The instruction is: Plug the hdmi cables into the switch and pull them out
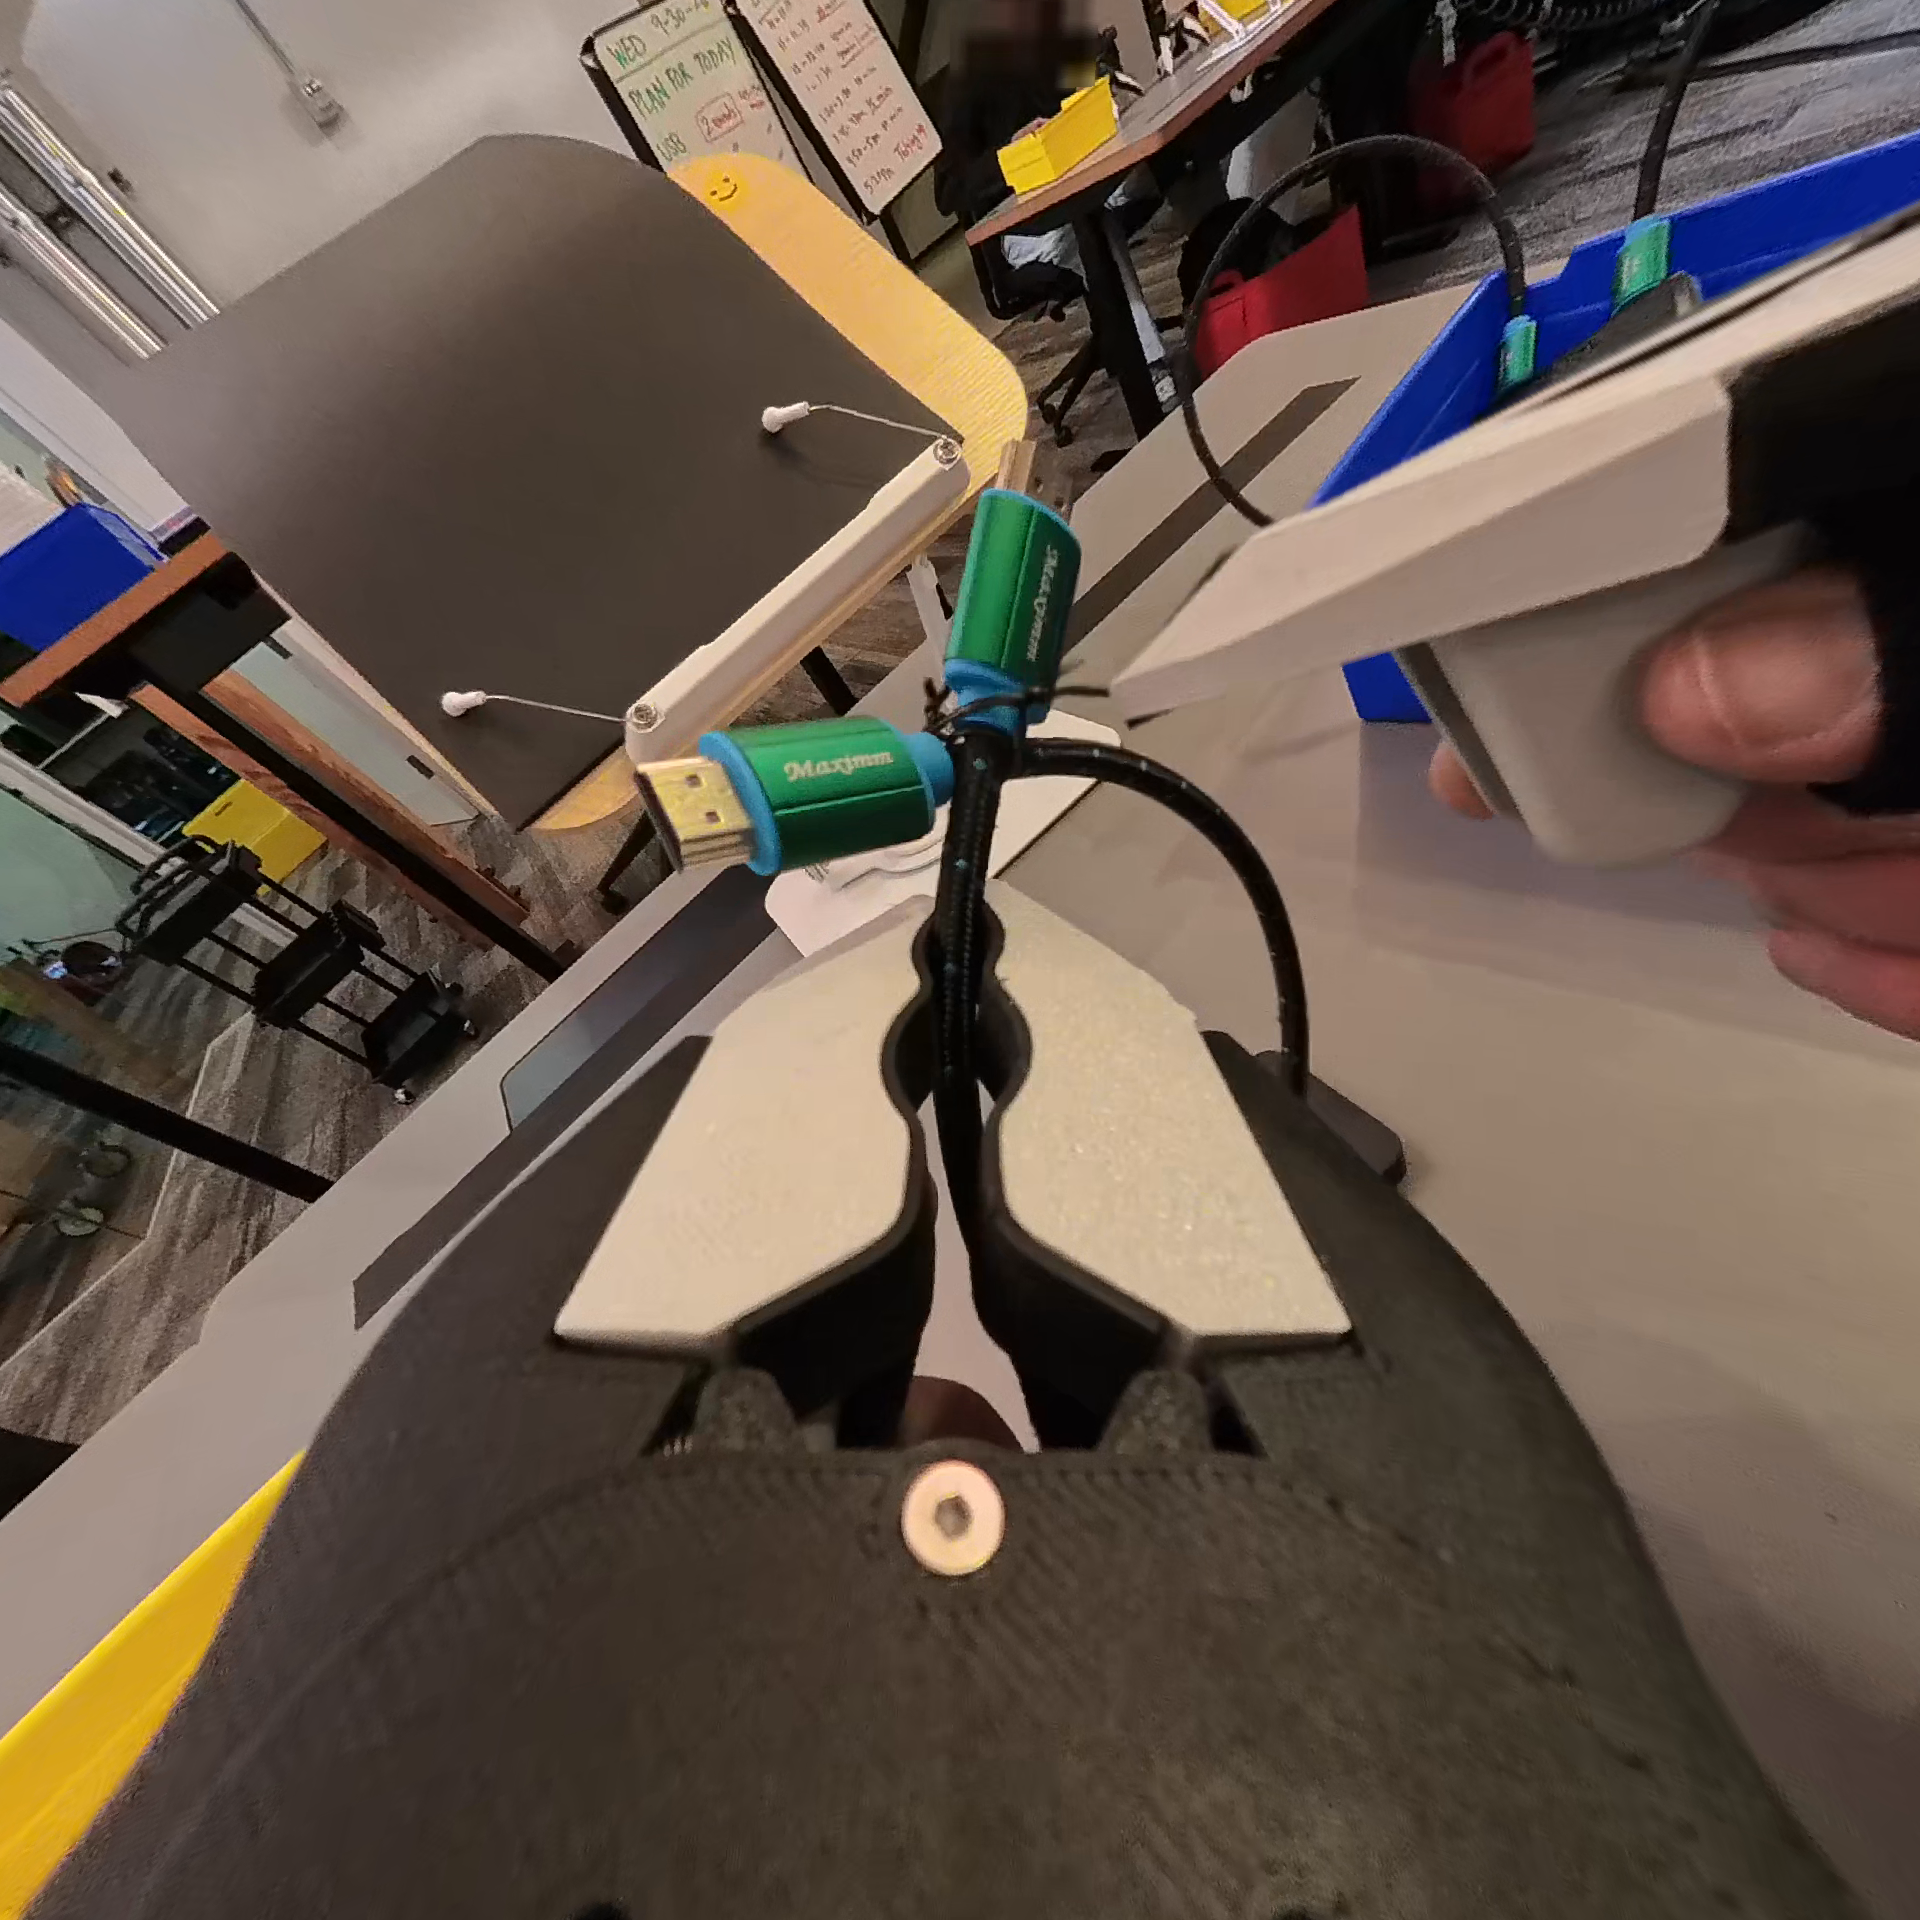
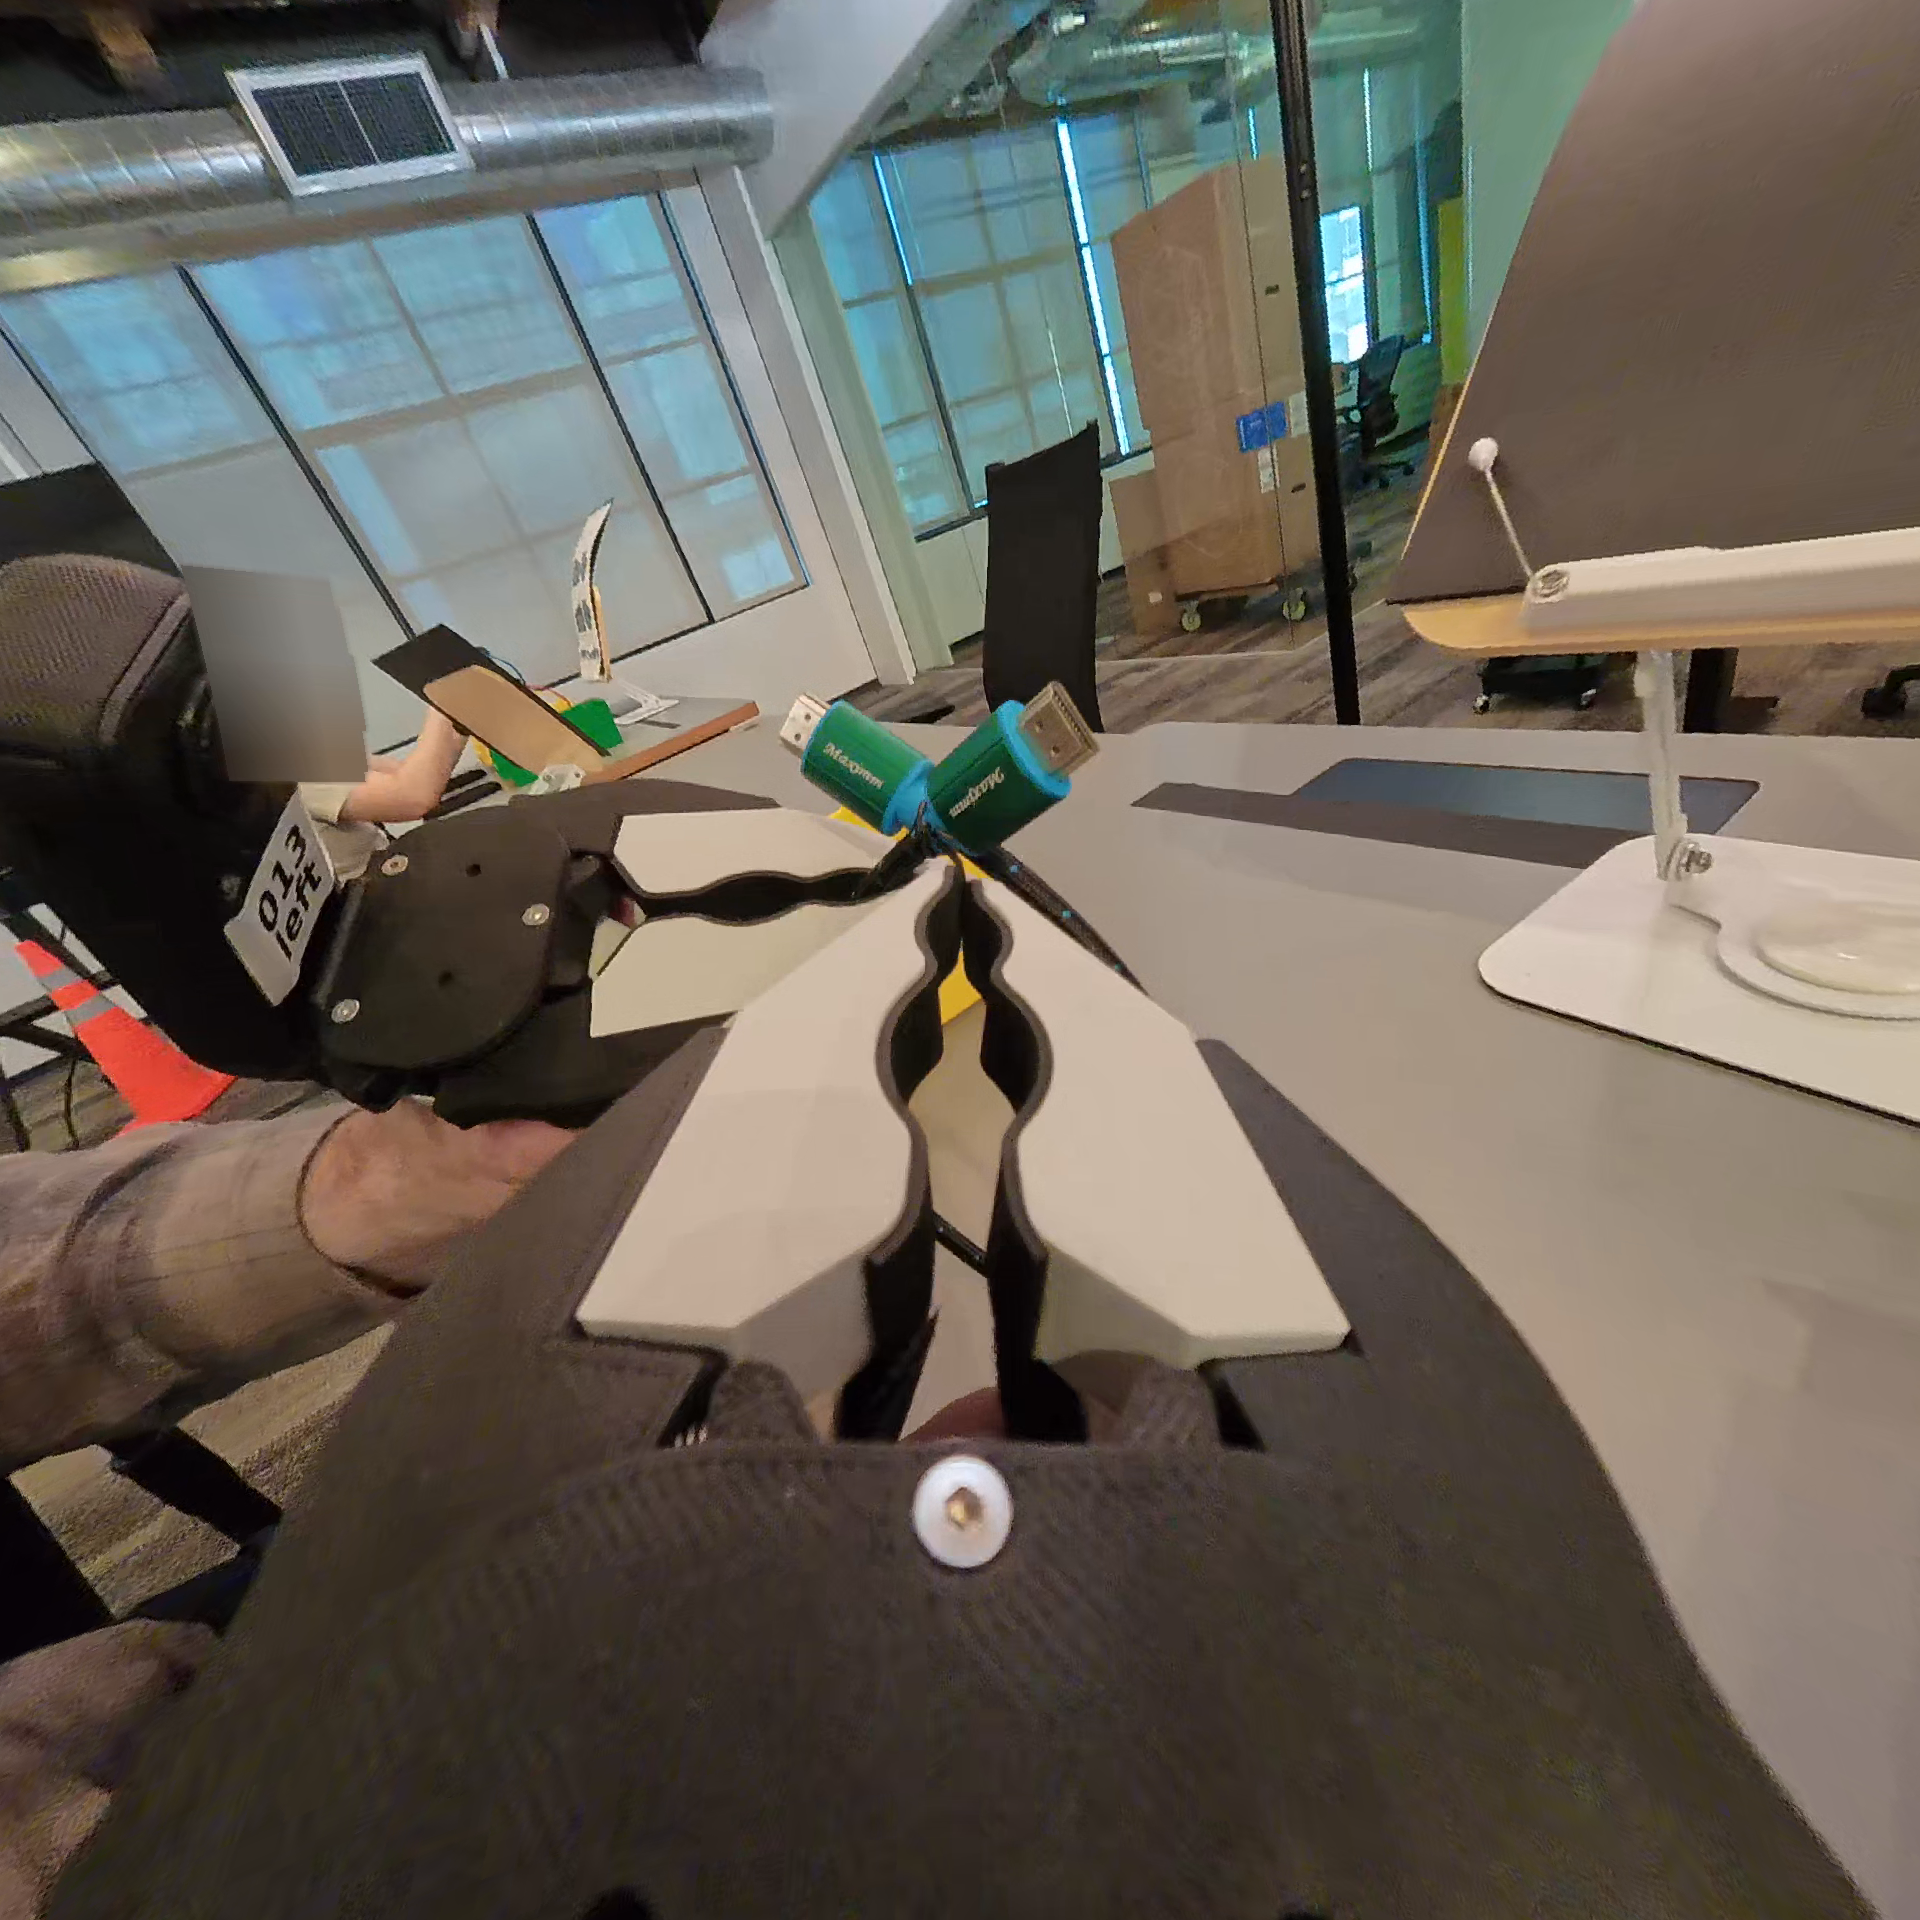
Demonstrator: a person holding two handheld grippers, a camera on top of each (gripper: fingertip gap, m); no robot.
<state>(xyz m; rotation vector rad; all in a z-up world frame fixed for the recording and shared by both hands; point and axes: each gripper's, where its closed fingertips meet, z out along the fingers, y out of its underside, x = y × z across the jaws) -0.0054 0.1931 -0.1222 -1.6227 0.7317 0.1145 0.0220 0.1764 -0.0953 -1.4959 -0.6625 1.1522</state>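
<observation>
Grey bench point(image 1: 1558, 1195) fills most of both views. Far side has a black-and-wood panel on a white stand point(image 2: 1704, 956), and a blue bin point(image 1: 1621, 301) sits at far right in the left wrist view w/ another black cable and green plugs at it — can't tell what they connect to.

My left gripper point(image 1: 961, 997) is clamped on two black braided hdmi cables point(image 1: 961, 935), held just above the bench near its left edge. My right gripper point(image 2: 956, 904) has its fingers nearly together, tips right beside the same cable bundle; can't tell if it's actually pinching it.

Two green plugs w/ blue collars fan out above the grip — one plug point(image 1: 810, 795) points left, gold connector bare, the other plug point(image 1: 1013, 597) points up and away. A thin black tie binds the cables just below the plugs.
</observation>
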